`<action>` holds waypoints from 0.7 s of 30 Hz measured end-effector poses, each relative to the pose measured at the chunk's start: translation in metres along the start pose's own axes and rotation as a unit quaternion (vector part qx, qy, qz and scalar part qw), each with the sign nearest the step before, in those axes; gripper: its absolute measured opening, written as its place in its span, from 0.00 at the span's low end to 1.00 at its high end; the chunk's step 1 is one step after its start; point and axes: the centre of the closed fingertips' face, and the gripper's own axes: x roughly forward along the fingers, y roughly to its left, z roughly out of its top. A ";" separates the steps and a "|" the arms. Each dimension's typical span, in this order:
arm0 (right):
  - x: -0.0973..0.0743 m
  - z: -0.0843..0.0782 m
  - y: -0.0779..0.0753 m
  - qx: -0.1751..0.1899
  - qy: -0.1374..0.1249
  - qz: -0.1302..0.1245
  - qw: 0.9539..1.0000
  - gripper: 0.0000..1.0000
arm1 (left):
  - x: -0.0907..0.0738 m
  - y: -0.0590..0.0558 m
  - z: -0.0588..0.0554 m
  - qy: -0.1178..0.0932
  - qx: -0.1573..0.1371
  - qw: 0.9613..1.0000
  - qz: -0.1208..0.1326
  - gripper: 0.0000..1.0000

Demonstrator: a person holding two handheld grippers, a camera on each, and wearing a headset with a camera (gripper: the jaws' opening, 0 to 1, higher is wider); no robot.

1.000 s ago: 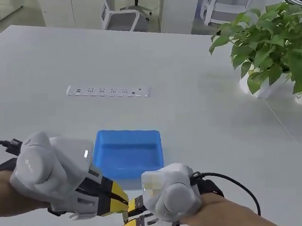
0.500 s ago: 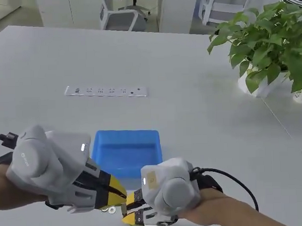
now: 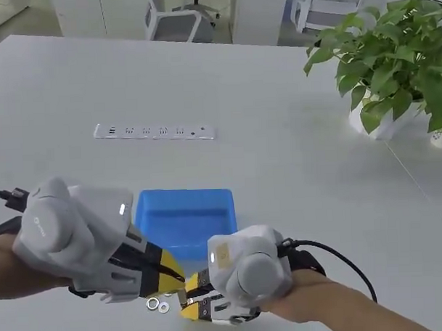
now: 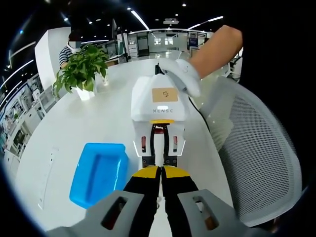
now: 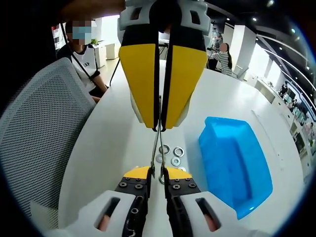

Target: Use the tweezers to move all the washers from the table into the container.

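The left claw [image 3: 178,279] is clenched on one end of the tweezers [image 5: 157,148], its yellow jaws pressed together on the thin metal legs, as the right gripper view shows head on. Just below the two tools in the head view, two washers [image 3: 152,304] now lie in plain sight on the white bench [image 3: 294,170]. A second ago the grippers covered that patch, and half a second ago only one washer peeked out. The pair has eased a little away from the person and uncovered them. The right gripper view shows at least four washers in a tight cluster, just beside the line of the tweezers. To their right, the right claw [image 3: 191,301] meets the left nose to nose and is closed on the other end of the tweezers, its jaws close on either side of the legs. Behind both claws sits the blue container [image 3: 185,223], near the washers but apart from them, its floor apparently bare. Farther back lies a power strip [image 3: 154,132], and a potted plant [image 3: 391,58] stands at far right. The job looks to be at its opening: every washer seen is on the bench, none is in the container, and both claws hold the tool rather than aim it. The uncovered cluster gives a clear target. The next move calls for lowering the tips onto one thin, flat ring, which may slip.
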 end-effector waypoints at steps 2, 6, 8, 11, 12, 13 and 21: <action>0.001 -0.001 -0.001 0.000 0.000 -0.001 1.000 0.12 | 0.000 0.001 -0.001 0.000 0.000 1.000 0.000 0.05; 0.002 -0.002 -0.003 0.003 0.000 -0.001 1.000 0.12 | 0.001 0.003 -0.003 0.002 -0.001 1.000 0.001 0.05; 0.003 -0.002 -0.003 0.005 0.001 0.000 1.000 0.12 | 0.002 0.004 -0.004 0.004 -0.002 1.000 0.001 0.05; 0.004 -0.004 -0.003 0.004 0.002 0.000 1.000 0.12 | 0.003 0.005 -0.005 0.005 0.000 1.000 0.001 0.05; 0.004 -0.004 -0.003 0.005 0.002 -0.001 1.000 0.12 | 0.003 0.005 -0.005 0.005 -0.001 1.000 0.001 0.05; 0.004 -0.004 -0.003 0.005 0.001 -0.001 1.000 0.12 | 0.003 0.005 -0.004 0.005 0.000 1.000 0.002 0.05; 0.005 -0.004 -0.003 0.013 -0.001 -0.001 1.000 0.11 | 0.004 0.008 -0.004 0.001 -0.005 1.000 0.003 0.05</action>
